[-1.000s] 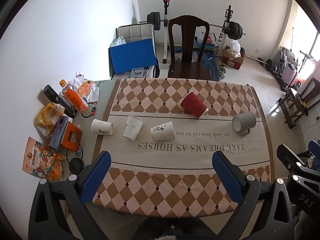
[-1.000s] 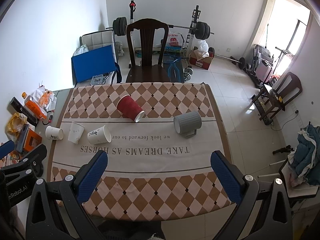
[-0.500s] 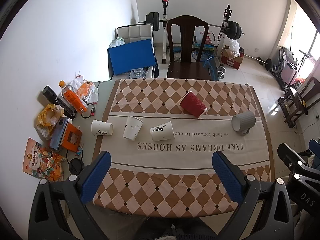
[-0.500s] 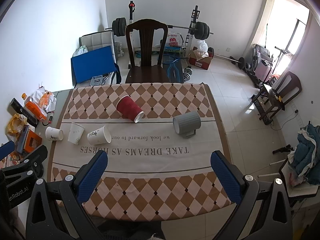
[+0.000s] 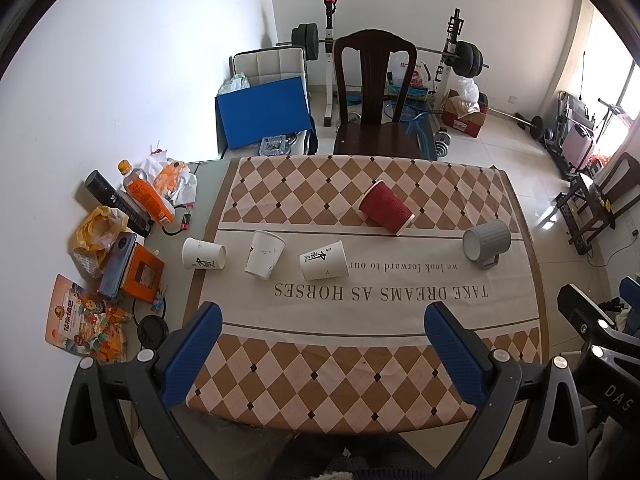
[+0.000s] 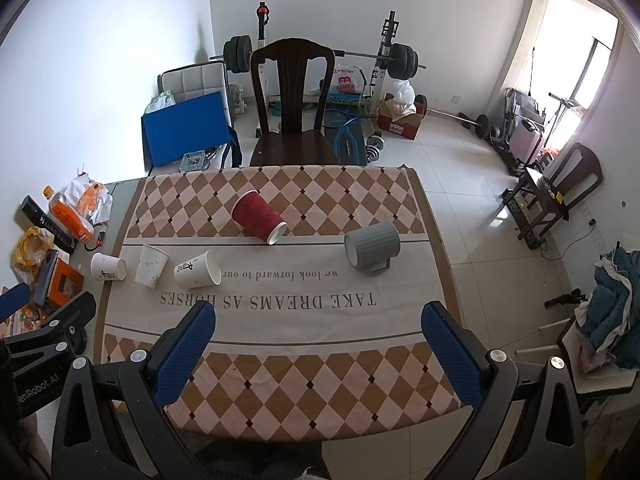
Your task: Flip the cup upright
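Red ribbed paper cup [image 5: 385, 212] lies on its side near the middle of the table [image 5: 360, 380], mouth toward the near right, on the edge of the checkered band of the tablecloth [image 5: 372, 308]. Grey ribbed mug [image 5: 486, 242] is tipped over well to its right, handle touching the cloth. Three white paper cups to the left: one [image 5: 323, 265] on its side, one [image 5: 264, 254] standing mouth up but looking tilted, one [image 5: 203, 253] on its side at the cloth's left edge. Left gripper [image 5: 320, 344] and right gripper [image 6: 316, 340] both hover over the near edge, jaws spread wide, nothing between them, well apart from every cup. Clutter at the table's left: orange bottle [image 5: 145, 193], phone [image 5: 118, 263], snack bag [image 5: 82, 330]. Dark wooden chair [image 5: 374, 100] at the far side.
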